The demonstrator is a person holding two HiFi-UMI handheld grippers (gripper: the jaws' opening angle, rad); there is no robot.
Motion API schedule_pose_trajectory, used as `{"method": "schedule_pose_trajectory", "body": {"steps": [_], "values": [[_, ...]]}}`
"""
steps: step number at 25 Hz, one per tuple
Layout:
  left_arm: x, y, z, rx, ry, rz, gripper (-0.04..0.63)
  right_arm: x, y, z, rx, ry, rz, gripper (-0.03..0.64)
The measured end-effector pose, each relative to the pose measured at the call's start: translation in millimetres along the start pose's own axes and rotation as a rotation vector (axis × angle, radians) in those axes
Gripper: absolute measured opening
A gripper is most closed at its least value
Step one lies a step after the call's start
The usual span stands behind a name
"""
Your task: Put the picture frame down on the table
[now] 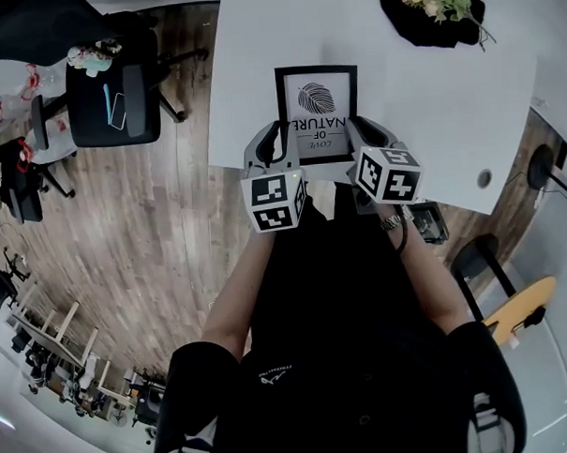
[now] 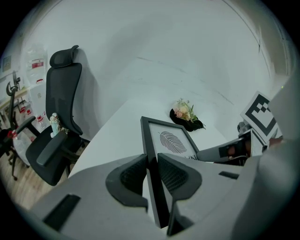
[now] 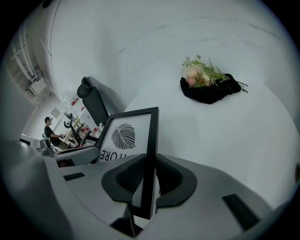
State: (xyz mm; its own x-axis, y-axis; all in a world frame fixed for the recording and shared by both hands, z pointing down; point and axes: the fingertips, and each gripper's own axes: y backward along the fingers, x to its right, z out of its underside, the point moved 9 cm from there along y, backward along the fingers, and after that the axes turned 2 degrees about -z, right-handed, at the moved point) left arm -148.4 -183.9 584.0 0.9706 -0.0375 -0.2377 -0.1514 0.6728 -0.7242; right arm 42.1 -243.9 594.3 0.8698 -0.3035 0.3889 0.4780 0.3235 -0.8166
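Observation:
A black picture frame (image 1: 317,112) with a leaf print and lettering is held over the near edge of the white table (image 1: 257,44). My left gripper (image 1: 278,142) is shut on the frame's left side bar (image 2: 151,154), and my right gripper (image 1: 357,135) is shut on its right side bar (image 3: 151,154). In both gripper views the black bar sits pinched between the dark pads (image 2: 132,177), (image 3: 131,177). Whether the frame touches the tabletop is unclear; in the gripper views it looks tilted above it.
A black cloth with a small flower bunch (image 1: 431,6) lies at the table's far right. A black office chair (image 1: 113,92) stands left of the table on the wood floor. A round cable hole (image 1: 485,177) is near the table's right edge.

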Motion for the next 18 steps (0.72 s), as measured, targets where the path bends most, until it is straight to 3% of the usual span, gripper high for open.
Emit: {"method": "schedule_pose_trajectory", "body": {"steps": [18], "values": [[-19.7, -45.1, 33.9, -0.164, 0.019, -0.046, 0.081, 11.8, -52.2, 10.1, -0.139, 0.035, 0.013, 0.069]]}}
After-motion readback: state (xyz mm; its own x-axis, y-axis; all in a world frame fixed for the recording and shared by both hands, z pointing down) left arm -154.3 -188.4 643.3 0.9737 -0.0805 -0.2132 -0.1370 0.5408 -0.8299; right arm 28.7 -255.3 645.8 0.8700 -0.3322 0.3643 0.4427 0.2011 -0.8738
